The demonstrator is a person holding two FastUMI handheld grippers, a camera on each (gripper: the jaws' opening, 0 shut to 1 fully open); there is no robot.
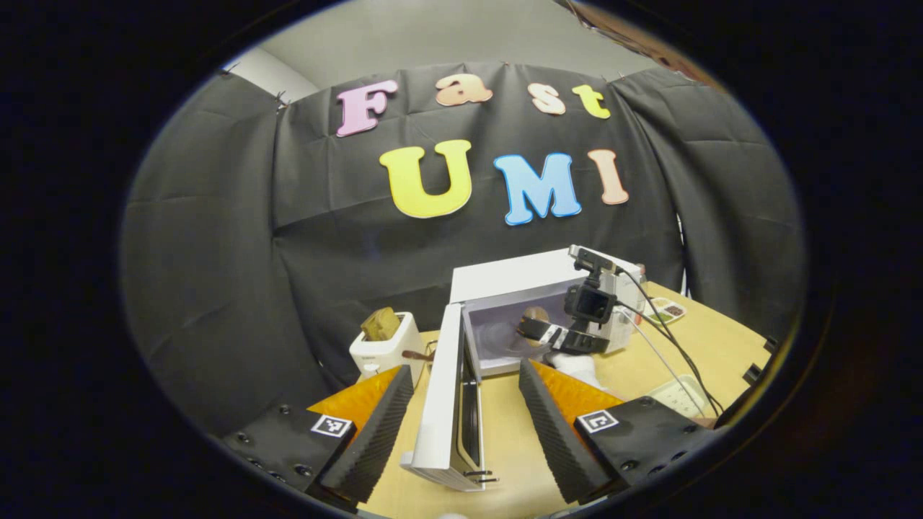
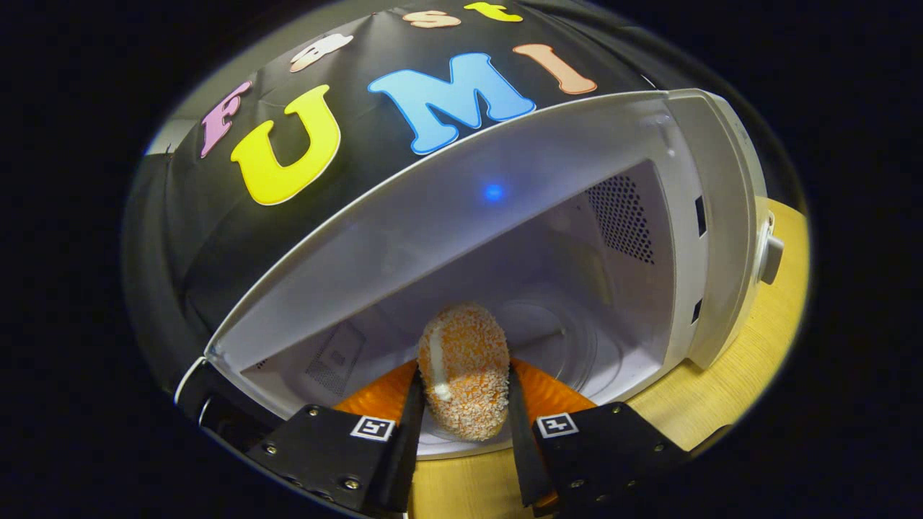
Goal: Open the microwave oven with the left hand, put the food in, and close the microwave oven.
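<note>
While door (image 1: 451, 404) gapes, right gripper (image 2: 461, 404) clamps one croquette (image 2: 465, 371) (inside microwave (image 2: 649, 238)).

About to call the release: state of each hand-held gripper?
Left hand-held gripper: open around the microwave door.
Right hand-held gripper: closed on the breaded food.

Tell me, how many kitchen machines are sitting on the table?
2. A white toaster with bread in its slot stands at the left. To its right is the microwave oven, its door swung open. Others could be hidden out of sight.
</note>
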